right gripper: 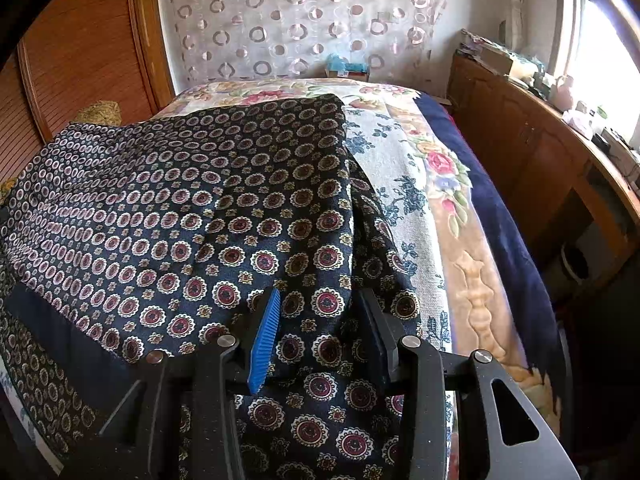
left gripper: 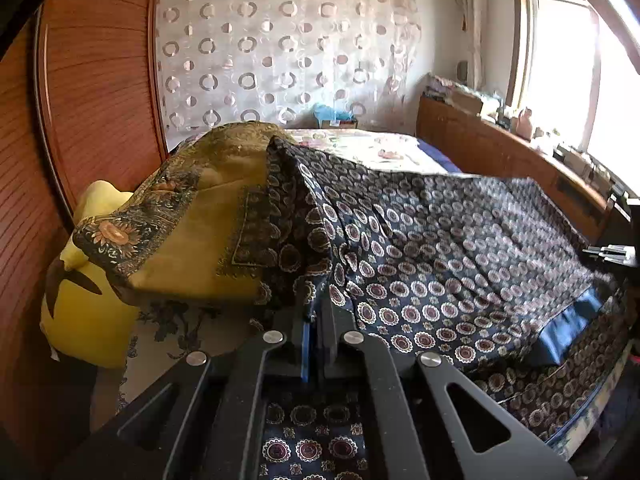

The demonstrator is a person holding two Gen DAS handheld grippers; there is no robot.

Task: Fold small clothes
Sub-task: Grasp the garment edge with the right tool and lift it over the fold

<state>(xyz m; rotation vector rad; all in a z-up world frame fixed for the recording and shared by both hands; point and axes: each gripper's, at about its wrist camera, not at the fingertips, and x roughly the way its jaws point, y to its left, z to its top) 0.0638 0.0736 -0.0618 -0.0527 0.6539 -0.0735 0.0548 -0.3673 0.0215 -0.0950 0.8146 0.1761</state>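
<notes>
- The bed (right gripper: pixel 404 148) fills the middle of the room, with a floral cover and a dark blue blanket (right gripper: pixel 500 216) along its right edge; a wooden wardrobe (left gripper: pixel 88 80) stands to the left and a low wooden cabinet (right gripper: pixel 520 140) runs under the window on the right.
- A sheer curtain with ring patterns (left gripper: pixel 280 40) hangs on the far wall.
- The navy patterned garment (right gripper: pixel 192 208), covered in red-and-cream medallions, lies spread over the near part of the bed, its near edge lifted and stretched between the two grippers.
- A mustard-gold floral cloth (left gripper: pixel 208 224) lies bunched to the left of it, touching its edge, over a yellow cushion (left gripper: pixel 84 312).
- The left gripper (left gripper: pixel 318 316) has its fingers pinched together on a fold of the navy garment's near-left edge, with no gap showing.
- The right gripper (right gripper: pixel 320 320) stands partly open; the garment's cloth passes between the blue pad (right gripper: pixel 264 340) and the black one, but whether both pads press it I cannot tell.
</notes>
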